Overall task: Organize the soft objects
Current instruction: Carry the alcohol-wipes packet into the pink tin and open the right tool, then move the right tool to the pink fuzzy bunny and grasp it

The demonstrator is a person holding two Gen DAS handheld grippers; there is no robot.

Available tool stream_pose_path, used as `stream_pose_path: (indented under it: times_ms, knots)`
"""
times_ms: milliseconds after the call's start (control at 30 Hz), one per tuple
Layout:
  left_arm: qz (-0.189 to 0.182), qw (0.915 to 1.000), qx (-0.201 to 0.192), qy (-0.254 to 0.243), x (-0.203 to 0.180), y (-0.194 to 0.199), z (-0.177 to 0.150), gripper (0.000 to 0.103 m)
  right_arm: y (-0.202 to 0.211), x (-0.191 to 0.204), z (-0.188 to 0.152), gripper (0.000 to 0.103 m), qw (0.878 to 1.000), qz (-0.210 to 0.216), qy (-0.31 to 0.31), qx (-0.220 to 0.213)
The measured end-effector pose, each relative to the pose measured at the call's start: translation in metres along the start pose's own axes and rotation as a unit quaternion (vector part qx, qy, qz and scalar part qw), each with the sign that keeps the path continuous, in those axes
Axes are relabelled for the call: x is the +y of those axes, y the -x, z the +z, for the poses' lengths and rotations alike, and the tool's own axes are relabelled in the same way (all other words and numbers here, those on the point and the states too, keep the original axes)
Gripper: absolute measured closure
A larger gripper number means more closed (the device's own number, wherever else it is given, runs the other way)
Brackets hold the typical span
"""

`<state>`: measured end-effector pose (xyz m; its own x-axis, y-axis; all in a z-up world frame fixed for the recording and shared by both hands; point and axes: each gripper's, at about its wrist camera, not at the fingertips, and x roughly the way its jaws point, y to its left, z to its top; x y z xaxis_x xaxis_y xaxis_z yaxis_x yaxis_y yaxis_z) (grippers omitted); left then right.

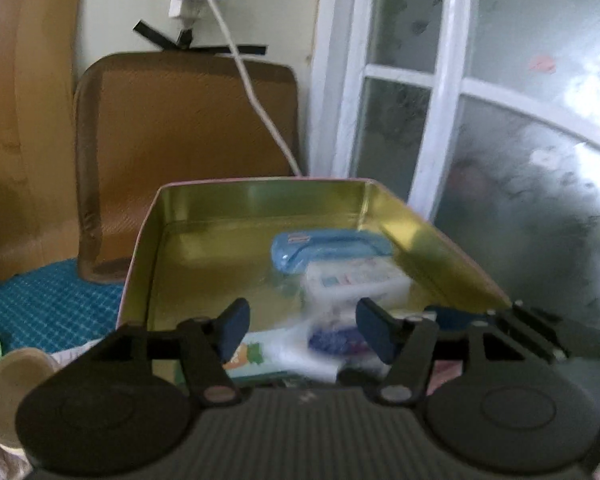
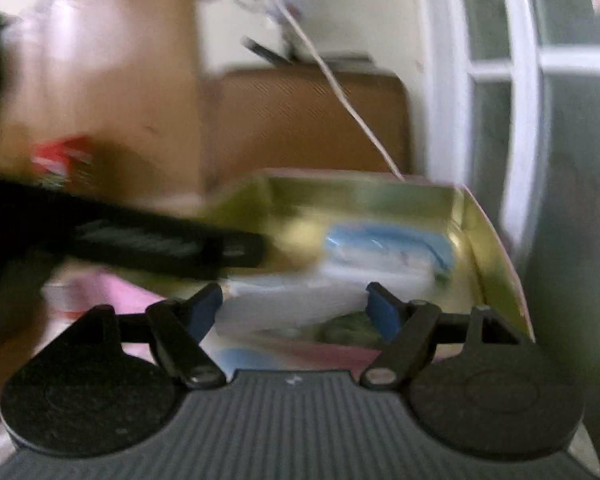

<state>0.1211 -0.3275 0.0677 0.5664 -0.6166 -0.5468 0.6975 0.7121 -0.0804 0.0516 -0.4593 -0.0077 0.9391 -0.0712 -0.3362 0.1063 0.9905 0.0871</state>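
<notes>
A shallow gold-lined tin tray (image 1: pixel 204 216) with a pink outside stands in front of me; it also shows in the right wrist view (image 2: pixel 480 232). In it lie a blue soft pack (image 1: pixel 324 248) and a white tissue pack (image 1: pixel 352 280). Nearer me lie a white pack with an orange print (image 1: pixel 260 352) and a purple-printed pack (image 1: pixel 332 338). My left gripper (image 1: pixel 302 330) is open above these near packs, holding nothing. My right gripper (image 2: pixel 296 312) is open around a white soft pack (image 2: pixel 284 308); blur hides any contact. The blue pack (image 2: pixel 384 244) lies beyond it.
A brown cushion (image 1: pixel 180 128) leans on the wall behind the tray, with a white cable (image 1: pixel 252 92) hanging over it. A glass door with a white frame (image 1: pixel 440 100) is to the right. A paper cup (image 1: pixel 8 392) and a blue mat (image 1: pixel 48 304) are at left. The other gripper's black arm (image 2: pixel 140 240) crosses the right wrist view.
</notes>
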Motion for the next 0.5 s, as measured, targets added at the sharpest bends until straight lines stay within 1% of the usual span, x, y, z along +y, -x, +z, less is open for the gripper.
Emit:
stream_pose_path:
  times_ms: [33,100,167,200,267,400,500]
  knots:
    - [0.002,1.0000,0.001,0.004,0.000,-0.002,-0.001,0.042,-0.008,-0.004,0.002,0.021,0.999,-0.035,-0.003,0.008]
    - [0.001,0.9999,0.000,0.011,0.001,0.000,-0.006,0.040,-0.022,-0.011,0.005,0.020,0.994,-0.107,-0.003,0.015]
    - [0.006,1.0000,-0.006,0.005,0.001,0.007,-0.013,0.039,-0.025,-0.017,0.004,0.018,0.991,-0.134,-0.019,0.017]
    - [0.008,0.9999,-0.009,0.001,0.000,0.011,-0.015,0.038,-0.020,-0.019,0.003,0.018,0.990,-0.135,-0.037,0.013]
    - [0.008,0.9998,-0.020,-0.005,0.001,0.023,-0.021,0.037,-0.004,-0.017,-0.002,0.018,0.991,-0.117,-0.063,-0.005]
    - [0.001,0.9994,-0.034,-0.012,0.005,0.046,-0.033,0.037,0.035,0.004,-0.015,0.018,0.989,-0.115,-0.071,-0.055]
    - [-0.003,0.9988,-0.044,-0.019,0.012,0.068,-0.050,0.035,0.061,0.021,-0.028,0.018,0.988,-0.100,-0.083,-0.087]
